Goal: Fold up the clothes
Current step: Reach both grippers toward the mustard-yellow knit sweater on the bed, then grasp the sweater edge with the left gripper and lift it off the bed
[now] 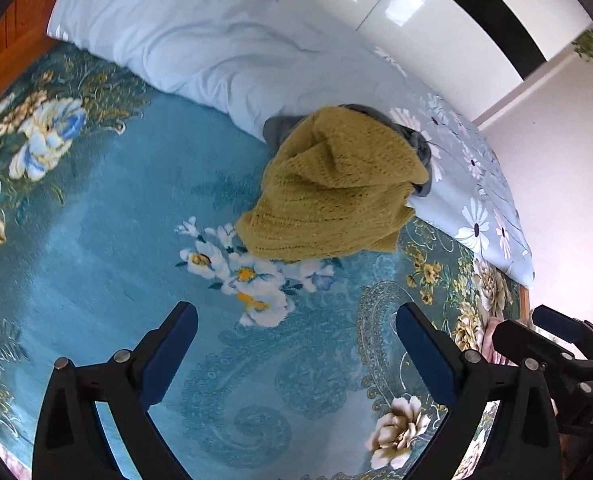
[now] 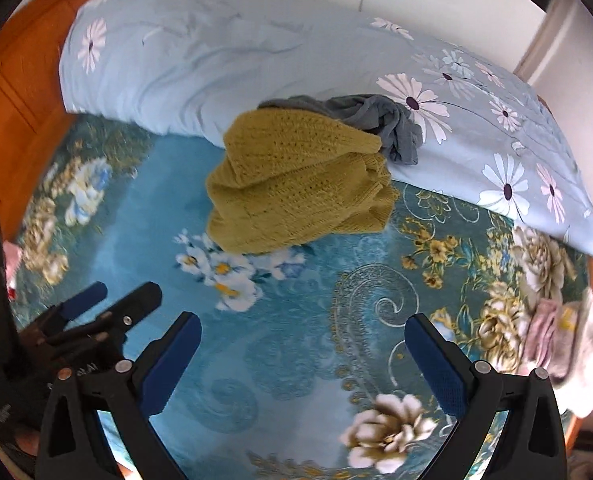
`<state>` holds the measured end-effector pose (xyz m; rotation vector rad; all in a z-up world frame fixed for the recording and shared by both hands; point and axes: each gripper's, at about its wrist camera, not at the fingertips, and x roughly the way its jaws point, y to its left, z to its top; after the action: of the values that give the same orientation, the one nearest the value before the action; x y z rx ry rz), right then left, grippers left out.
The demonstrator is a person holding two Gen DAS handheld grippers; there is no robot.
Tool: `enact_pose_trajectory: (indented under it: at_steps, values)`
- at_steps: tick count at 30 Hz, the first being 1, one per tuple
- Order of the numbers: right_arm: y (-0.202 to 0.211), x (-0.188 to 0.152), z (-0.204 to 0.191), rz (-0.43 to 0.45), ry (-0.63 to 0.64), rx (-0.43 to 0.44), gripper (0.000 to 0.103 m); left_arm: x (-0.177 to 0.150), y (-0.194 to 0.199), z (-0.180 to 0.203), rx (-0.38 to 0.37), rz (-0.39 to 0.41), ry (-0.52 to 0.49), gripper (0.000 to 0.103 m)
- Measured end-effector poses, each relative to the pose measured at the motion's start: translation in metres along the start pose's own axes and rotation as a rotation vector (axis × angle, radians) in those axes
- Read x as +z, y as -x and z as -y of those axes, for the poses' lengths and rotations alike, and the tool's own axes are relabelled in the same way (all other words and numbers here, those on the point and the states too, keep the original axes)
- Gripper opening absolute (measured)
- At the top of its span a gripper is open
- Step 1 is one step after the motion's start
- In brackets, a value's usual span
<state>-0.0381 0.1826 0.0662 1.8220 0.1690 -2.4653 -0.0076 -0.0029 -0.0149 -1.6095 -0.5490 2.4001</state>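
Note:
A mustard-yellow knitted sweater (image 1: pixel 332 188) (image 2: pixel 296 188) lies bunched on the teal flowered bedspread (image 1: pixel 116 208) (image 2: pixel 308 340), leaning against a light blue quilt. A grey garment (image 1: pixel 416 140) (image 2: pixel 380 120) lies crumpled behind it on the quilt. My left gripper (image 1: pixel 296 320) hovers open over the bedspread, short of the sweater, with nothing between its blue pads. My right gripper (image 2: pixel 302 332) is open too, empty, and also nearer than the sweater. In the left wrist view the right gripper (image 1: pixel 536 328) shows at the right edge. In the right wrist view the left gripper (image 2: pixel 124 292) appears at lower left.
The light blue flowered quilt (image 1: pixel 216 40) (image 2: pixel 224 52) is heaped along the far side of the bed. An orange wooden headboard (image 2: pixel 12 92) stands at left. Pink and white clothes (image 2: pixel 552 340) lie at the bed's right edge. White walls (image 1: pixel 568 160) rise beyond.

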Motion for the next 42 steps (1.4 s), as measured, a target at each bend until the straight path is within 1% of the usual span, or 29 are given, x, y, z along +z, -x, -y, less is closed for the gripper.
enact_pose_trajectory:
  at_steps: [2,4,7,10,13,16,19,22,25,27,29,30,31,32,33,34,35,36,38,39,42]
  values:
    - [-0.010,0.006,0.002,-0.022,0.022,-0.005,0.103,-0.001,-0.009,-0.007,0.014,-0.014,0.009,0.100]
    - [-0.021,0.011,0.004,-0.045,0.041,-0.011,0.103,-0.001,-0.019,-0.005,0.029,-0.028,0.021,0.100]
    - [-0.038,0.017,0.008,-0.081,0.058,-0.008,0.103,-0.001,-0.033,-0.010,0.033,-0.067,0.050,0.100]
    - [-0.059,0.022,0.003,-0.108,0.069,-0.020,0.103,-0.002,-0.049,-0.013,0.049,-0.087,0.063,0.100]
    - [-0.077,0.025,0.003,-0.166,0.071,0.006,0.103,-0.001,-0.062,-0.013,0.065,-0.130,0.084,0.100]
    - [-0.093,0.030,0.006,-0.177,0.081,0.009,0.103,0.006,-0.072,-0.009,0.056,-0.141,0.085,0.100]
    - [-0.107,0.034,0.012,-0.181,0.077,0.016,0.103,0.025,-0.083,-0.001,0.041,-0.119,0.060,0.100]
    - [-0.115,0.032,0.024,-0.196,0.040,0.038,0.103,0.056,-0.097,0.014,0.009,-0.117,0.034,0.100]
    - [-0.117,0.023,0.043,-0.218,-0.036,0.059,0.103,0.090,-0.106,0.033,-0.011,-0.110,-0.002,0.100]
    - [-0.114,0.012,0.061,-0.221,-0.106,0.053,0.103,0.108,-0.112,0.046,-0.021,-0.112,-0.015,0.099]
    - [-0.109,-0.003,0.079,-0.220,-0.161,0.027,0.103,0.126,-0.120,0.057,-0.004,-0.110,-0.025,0.099]
    - [-0.106,-0.012,0.088,-0.222,-0.193,0.016,0.103,0.133,-0.123,0.062,0.001,-0.109,-0.032,0.095]
    - [-0.103,-0.021,0.097,-0.224,-0.222,0.006,0.103,0.137,-0.125,0.068,0.004,-0.109,-0.047,0.081]
    - [-0.099,-0.031,0.105,-0.229,-0.245,0.006,0.103,0.140,-0.127,0.074,0.022,-0.117,-0.067,0.072]
    - [-0.095,-0.040,0.112,-0.235,-0.269,0.005,0.103,0.141,-0.129,0.077,0.045,-0.135,-0.084,0.048]
    - [-0.092,-0.050,0.119,-0.240,-0.292,0.004,0.103,0.141,-0.131,0.080,0.065,-0.150,-0.095,0.019]
    - [-0.088,-0.059,0.126,-0.245,-0.313,0.002,0.103,0.139,-0.130,0.082,0.071,-0.156,-0.091,0.010]
    - [-0.084,-0.066,0.132,-0.245,-0.329,-0.003,0.103,0.135,-0.126,0.085,0.062,-0.148,-0.084,0.009]
    - [-0.073,-0.083,0.144,-0.246,-0.368,-0.011,0.103,0.122,-0.107,0.090,0.052,-0.100,-0.093,0.007]
    - [-0.068,-0.089,0.148,-0.242,-0.386,-0.013,0.103,0.116,-0.101,0.092,0.052,-0.092,-0.104,0.006]
    - [-0.049,-0.106,0.159,-0.215,-0.448,0.001,0.103,0.088,-0.059,0.102,0.001,-0.066,-0.167,0.006]
